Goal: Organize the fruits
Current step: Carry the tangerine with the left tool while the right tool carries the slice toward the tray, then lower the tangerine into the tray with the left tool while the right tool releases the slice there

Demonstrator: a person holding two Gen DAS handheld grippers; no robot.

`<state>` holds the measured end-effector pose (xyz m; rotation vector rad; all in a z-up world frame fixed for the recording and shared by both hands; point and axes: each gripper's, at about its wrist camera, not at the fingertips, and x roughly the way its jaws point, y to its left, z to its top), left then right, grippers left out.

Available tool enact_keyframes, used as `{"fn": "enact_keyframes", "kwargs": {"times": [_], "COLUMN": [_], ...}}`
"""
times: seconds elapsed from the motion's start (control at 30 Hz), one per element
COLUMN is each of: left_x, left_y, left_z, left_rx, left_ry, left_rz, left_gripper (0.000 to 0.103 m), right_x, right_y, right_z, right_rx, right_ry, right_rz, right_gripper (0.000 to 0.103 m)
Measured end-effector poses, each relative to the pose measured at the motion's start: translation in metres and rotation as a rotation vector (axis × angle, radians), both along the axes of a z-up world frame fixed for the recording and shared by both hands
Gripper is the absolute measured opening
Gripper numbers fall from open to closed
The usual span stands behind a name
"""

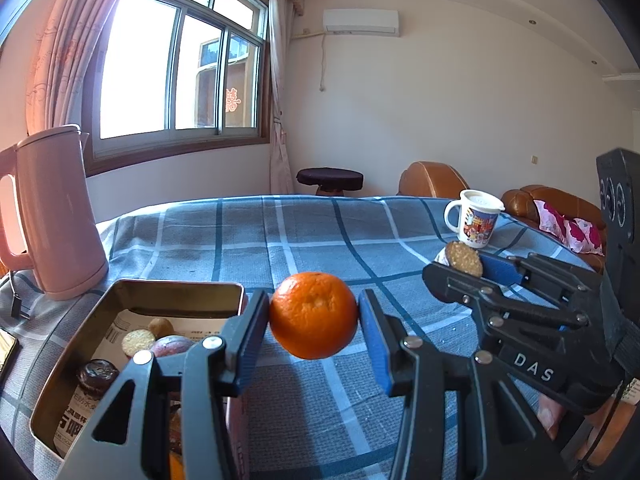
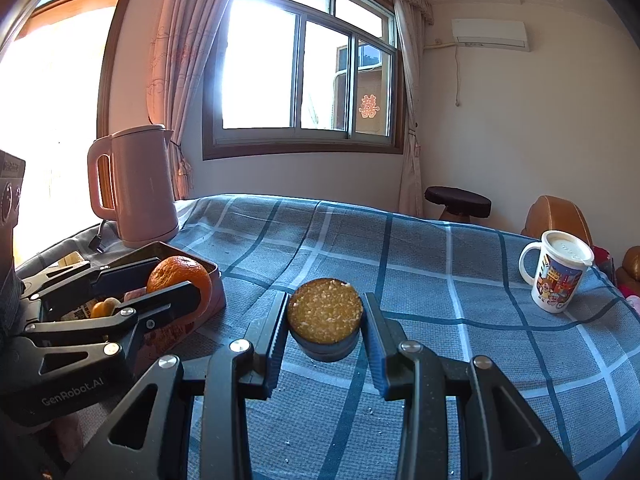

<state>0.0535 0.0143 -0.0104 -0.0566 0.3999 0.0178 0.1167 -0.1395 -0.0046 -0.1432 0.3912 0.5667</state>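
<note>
An orange mandarin hangs above the checked tablecloth, pinched between the blue pads of my left gripper, just right of the metal tin. My right gripper is shut on a round brown biscuit-topped cake, held over the cloth. The right wrist view shows the left gripper with the mandarin at the tin's edge. In the left wrist view the right gripper carries the cake at the right. The tin holds several round cakes on printed paper.
A pink kettle stands at the table's back left, its plug beside it. A lidded printed mug sits at the far right edge. Brown leather seats and a dark stool lie beyond the table. A phone edge shows far left.
</note>
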Motion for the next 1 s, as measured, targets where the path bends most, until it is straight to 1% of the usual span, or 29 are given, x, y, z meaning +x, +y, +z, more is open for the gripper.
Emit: {"fn": "enact_keyframes", "kwargs": {"times": [0.3,0.87,1.0], "left_x": [-0.015,-0.033,-0.038], "left_y": [0.018,0.055,0.063], "left_z": [0.001,-0.001,-0.001], "left_rx": [0.010,-0.002,0.010], "left_ry": [0.001,0.005,0.003], "left_rz": [0.031,0.113,0.134], "left_gripper": [0.048,0.048,0.048], "right_x": [-0.010,-0.028,-0.032], "right_y": [0.020,0.062,0.071], "right_z": [0.002,0.000,0.000], "right_rx": [-0.008,-0.031,-0.034], "right_ry": [0.006,0.018,0.020], "right_rz": [0.056,0.156,0.177], "right_gripper": [0.037,0.037,0.037]}}
